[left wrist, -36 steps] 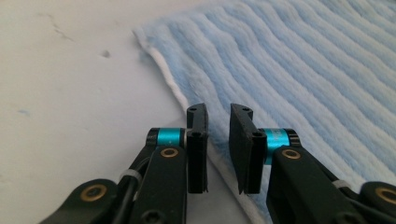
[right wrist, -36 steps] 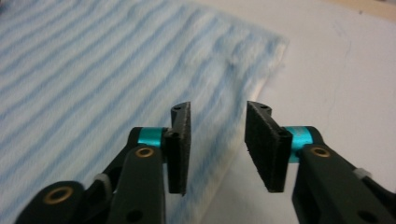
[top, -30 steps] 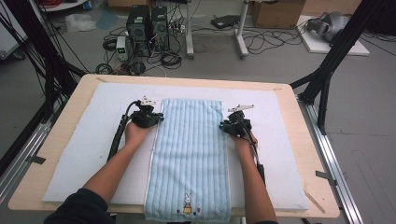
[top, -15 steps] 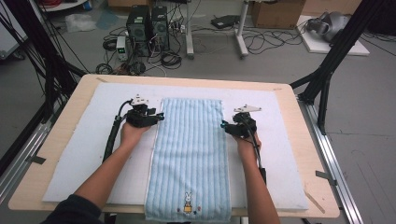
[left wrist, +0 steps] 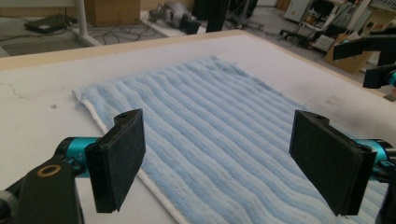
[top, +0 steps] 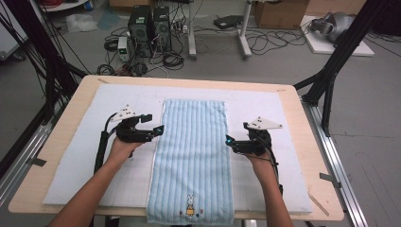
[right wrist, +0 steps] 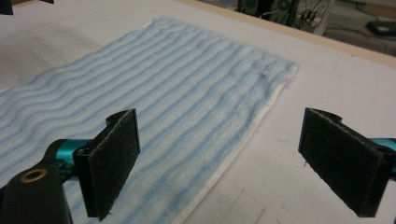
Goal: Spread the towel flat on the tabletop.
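Note:
A light blue striped towel (top: 193,156) with a small rabbit print at its near end lies flat down the middle of the white mat; it also fills the left gripper view (left wrist: 219,140) and the right gripper view (right wrist: 154,107). My left gripper (top: 157,128) hovers at the towel's left edge, open, its jaws having just been opening with nothing between them (left wrist: 219,163). My right gripper (top: 229,140) hovers at the towel's right edge, open too, jaws just opened wide and empty (right wrist: 219,163). The right gripper's jaws appear far off (left wrist: 373,60) in the left gripper view.
A white mat (top: 71,161) covers the wooden table (top: 47,142). The towel's near end hangs over the table's front edge. Computer cases (top: 149,23), cables and black frame legs (top: 335,61) stand on the floor beyond the table.
Both grippers have let go of the towel's far corners, opened, and drawn back toward the person along the towel's sides, lifting slightly. The towel stays flat.

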